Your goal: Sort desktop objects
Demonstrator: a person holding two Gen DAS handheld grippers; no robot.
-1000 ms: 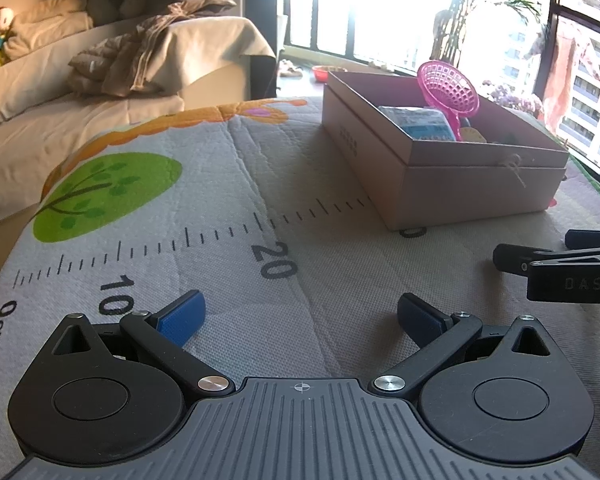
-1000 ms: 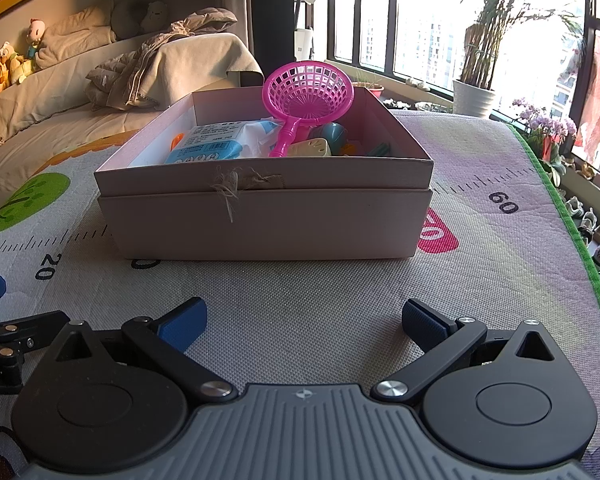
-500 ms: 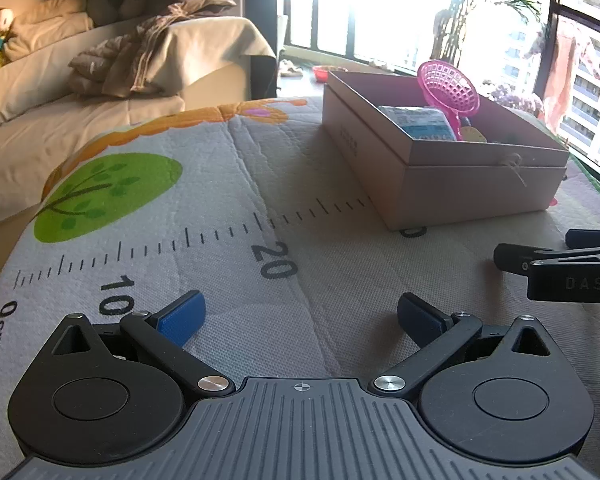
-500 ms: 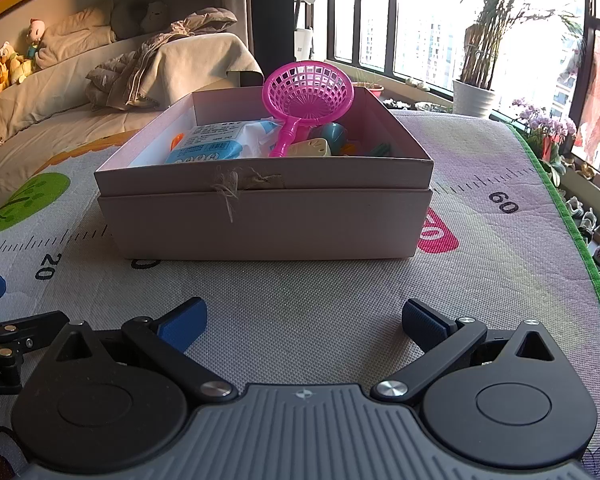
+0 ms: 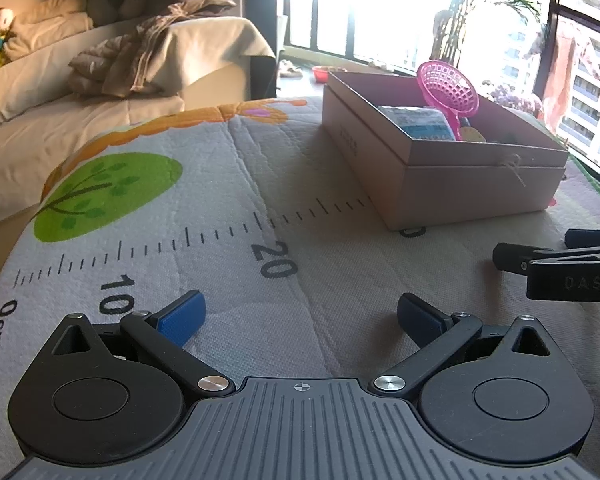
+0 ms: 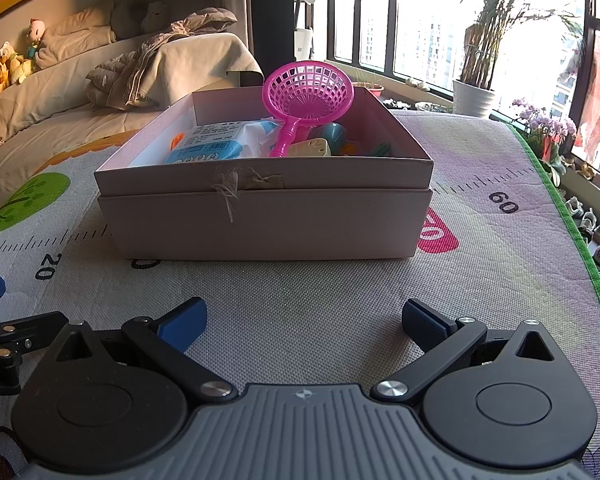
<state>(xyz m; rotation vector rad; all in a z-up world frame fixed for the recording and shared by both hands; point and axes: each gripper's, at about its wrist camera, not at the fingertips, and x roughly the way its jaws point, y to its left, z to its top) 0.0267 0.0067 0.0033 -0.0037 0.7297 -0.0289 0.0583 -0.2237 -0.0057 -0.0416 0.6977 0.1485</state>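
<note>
Pink cardboard box (image 6: 268, 220) holds magenta plastic sieve (image 6: 308, 98); left gripper (image 5: 300, 316) and right gripper (image 6: 304, 320) both spread wide, empty, above printed mat (image 6: 300, 288)

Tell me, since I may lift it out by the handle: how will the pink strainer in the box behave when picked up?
The pink strainer is probably light: its bowl is open plastic mesh. It looks rigid, though the thin handle may flex. It leans tilted on other items in the box, so it may swing bowl-down in a claw, and smooth plastic could slip.
</note>
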